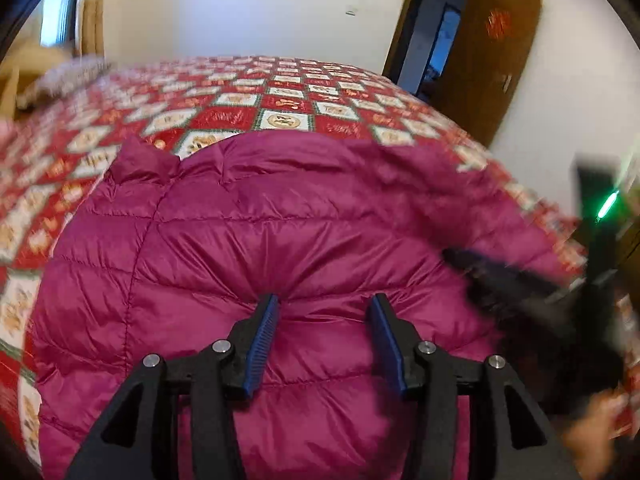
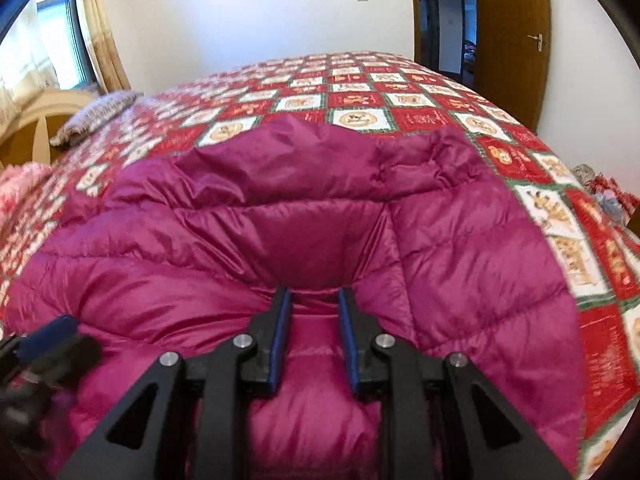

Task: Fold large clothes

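Directly under both spread pairs of fingers [image 1: 267, 320], left gripper [image 1: 325, 300] and right gripper [image 2: 314, 294], magenta puffer jacket [image 1: 240, 240], ungrasped.

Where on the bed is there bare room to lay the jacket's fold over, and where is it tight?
Bare bedspread runs beyond the magenta jacket toward the far wall and door, plus a strip along its right edge. On the left, a patch lies between jacket and pillow. It is crowded near the camera: left gripper and right gripper press in close together there.
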A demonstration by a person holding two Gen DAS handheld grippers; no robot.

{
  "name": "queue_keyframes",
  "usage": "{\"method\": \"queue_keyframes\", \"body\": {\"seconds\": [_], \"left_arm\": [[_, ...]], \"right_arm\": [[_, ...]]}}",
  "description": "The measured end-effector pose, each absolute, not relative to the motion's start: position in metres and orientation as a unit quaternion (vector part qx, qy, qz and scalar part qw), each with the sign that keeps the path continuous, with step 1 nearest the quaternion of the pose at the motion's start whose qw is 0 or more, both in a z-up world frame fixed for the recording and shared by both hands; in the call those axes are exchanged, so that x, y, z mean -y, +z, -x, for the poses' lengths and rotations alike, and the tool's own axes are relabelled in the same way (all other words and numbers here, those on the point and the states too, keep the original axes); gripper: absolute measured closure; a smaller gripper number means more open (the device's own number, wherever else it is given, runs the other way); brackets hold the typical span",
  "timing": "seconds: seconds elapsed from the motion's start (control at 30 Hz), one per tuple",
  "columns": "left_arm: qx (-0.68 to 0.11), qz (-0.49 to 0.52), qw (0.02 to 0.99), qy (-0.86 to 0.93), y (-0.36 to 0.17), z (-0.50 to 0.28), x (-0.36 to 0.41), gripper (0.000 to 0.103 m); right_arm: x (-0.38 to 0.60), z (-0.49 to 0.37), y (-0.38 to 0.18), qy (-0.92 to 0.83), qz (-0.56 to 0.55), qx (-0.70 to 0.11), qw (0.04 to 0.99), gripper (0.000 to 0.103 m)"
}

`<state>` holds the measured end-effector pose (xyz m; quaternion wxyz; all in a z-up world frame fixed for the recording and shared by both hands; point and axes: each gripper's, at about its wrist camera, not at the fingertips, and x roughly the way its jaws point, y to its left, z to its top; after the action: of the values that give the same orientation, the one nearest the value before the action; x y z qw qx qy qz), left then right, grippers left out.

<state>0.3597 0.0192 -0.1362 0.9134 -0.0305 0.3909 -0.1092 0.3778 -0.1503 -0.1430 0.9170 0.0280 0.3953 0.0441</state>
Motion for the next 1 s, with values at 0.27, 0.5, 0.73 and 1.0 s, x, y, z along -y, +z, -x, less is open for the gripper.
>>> {"method": "queue_keyframes", "body": {"seconds": [0.27, 0.5, 0.73, 1.0], "left_arm": [[-0.378, 0.001, 0.92, -0.098, -0.154, -0.371, -0.017, 0.05], [-0.381, -0.005, 0.919, -0.098, -0.153, -0.366, -0.017, 0.05], [-0.399, 0.019, 0.912, -0.089, -0.135, -0.349, -0.032, 0.05], [-0.335, 0.122, 0.933, 0.042, -0.111, -0.325, -0.134, 0.037]], "right_arm": [[0.14, -0.308, -0.114, 0.086, -0.07, -0.34, 0.934, 0.076], [0.134, -0.309, -0.151, 0.066, -0.057, -0.361, 0.929, 0.076], [0.133, -0.309, -0.151, 0.061, -0.046, -0.36, 0.93, 0.076], [0.101, -0.291, -0.112, 0.073, -0.016, -0.315, 0.946, 0.076]]}}
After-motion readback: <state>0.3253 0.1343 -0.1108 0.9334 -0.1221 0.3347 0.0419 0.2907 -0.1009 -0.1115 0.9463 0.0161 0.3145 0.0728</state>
